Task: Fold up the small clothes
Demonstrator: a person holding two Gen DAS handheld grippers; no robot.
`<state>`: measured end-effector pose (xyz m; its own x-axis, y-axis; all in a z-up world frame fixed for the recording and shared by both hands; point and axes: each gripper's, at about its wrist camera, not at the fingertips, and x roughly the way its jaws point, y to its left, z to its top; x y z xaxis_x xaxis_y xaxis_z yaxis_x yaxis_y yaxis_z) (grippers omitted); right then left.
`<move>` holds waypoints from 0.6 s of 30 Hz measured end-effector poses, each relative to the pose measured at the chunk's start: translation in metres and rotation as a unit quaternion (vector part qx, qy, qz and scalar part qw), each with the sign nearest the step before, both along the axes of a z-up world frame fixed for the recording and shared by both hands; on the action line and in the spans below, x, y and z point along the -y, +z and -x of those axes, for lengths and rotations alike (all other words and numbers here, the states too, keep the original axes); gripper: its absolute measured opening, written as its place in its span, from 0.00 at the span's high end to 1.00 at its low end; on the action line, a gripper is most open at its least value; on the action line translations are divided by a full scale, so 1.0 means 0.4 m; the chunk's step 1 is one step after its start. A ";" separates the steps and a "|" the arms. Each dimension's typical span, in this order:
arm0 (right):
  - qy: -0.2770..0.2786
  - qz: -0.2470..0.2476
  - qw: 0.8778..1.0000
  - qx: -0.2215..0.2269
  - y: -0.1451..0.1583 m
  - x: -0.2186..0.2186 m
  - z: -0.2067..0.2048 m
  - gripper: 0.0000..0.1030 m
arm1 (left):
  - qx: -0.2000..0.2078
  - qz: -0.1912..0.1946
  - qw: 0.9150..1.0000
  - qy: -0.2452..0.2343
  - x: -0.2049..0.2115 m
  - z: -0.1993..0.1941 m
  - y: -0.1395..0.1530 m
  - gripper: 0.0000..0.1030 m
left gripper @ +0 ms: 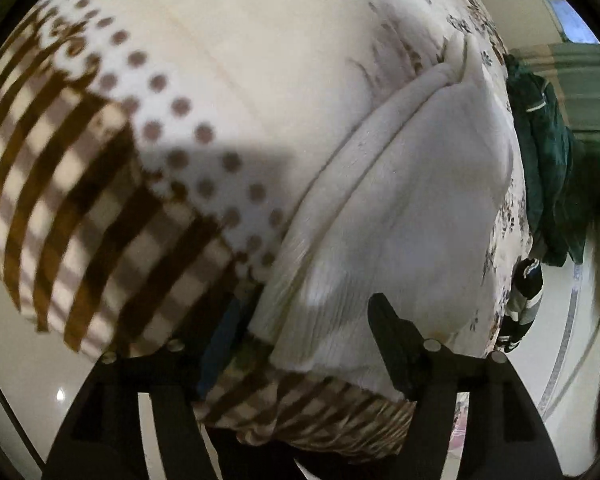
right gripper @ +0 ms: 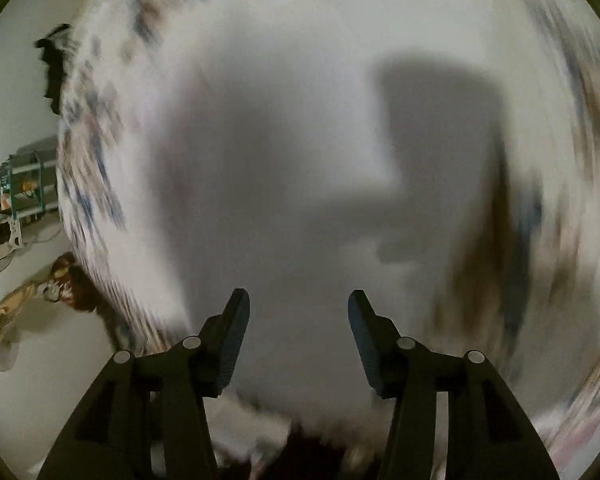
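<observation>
A white ribbed garment (left gripper: 400,208) lies folded on the bed, on a blanket (left gripper: 100,160) with brown checks and dots. My left gripper (left gripper: 304,344) points down at the garment's near corner. Its jaws stand apart with that corner lying between them, and the pads do not press on it. The right finger (left gripper: 392,340) rests over the white cloth, while the left finger (left gripper: 220,344) is partly hidden behind the cloth's edge. In the blurred right wrist view, my right gripper (right gripper: 298,320) is open over the pale bedspread (right gripper: 300,120) with nothing between its fingers.
A dark green jacket (left gripper: 548,168) and a black-and-white garment (left gripper: 524,304) hang off the bed's right edge above a pale tiled floor (left gripper: 572,340). In the right wrist view, a metal frame with cables (right gripper: 20,192) and a brown object (right gripper: 60,280) sit on the floor at the left.
</observation>
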<state>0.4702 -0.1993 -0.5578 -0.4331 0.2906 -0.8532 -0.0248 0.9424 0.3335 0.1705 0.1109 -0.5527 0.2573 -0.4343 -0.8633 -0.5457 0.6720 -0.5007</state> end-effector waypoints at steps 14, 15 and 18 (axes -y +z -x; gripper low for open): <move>-0.244 -0.056 0.966 -0.068 -0.210 0.287 0.556 0.98 | -0.019 -0.077 0.997 -0.023 0.049 -0.004 0.021 0.37; -0.249 -0.054 0.965 -0.070 -0.203 0.301 0.574 0.99 | -0.019 -0.081 0.996 -0.029 0.052 -0.007 0.024 0.37; -0.279 -0.055 0.955 -0.091 -0.192 0.342 0.646 0.99 | -0.018 -0.096 0.994 -0.041 0.062 -0.027 0.037 0.37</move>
